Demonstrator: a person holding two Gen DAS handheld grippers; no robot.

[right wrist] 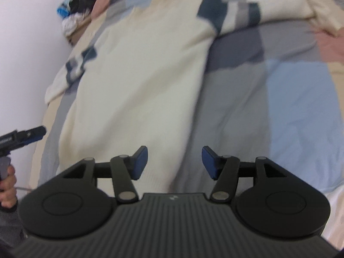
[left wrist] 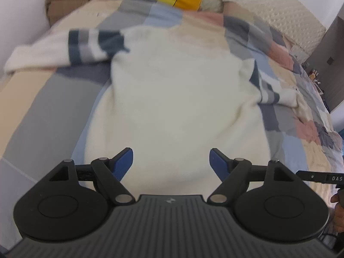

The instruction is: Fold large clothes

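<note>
Sweater, cream with striped sleeves, lies flat on the patchwork bedspread, both sleeves out to the sides. From the left wrist, the left gripper hangs over the hem, fingers spread wide, holding nothing. From the right wrist, the right gripper hovers at the hem's right corner, equally wide and empty; the right sleeve stretches away. Folding looks not yet begun; I'd guess each gripper must next pinch an edge.
</note>
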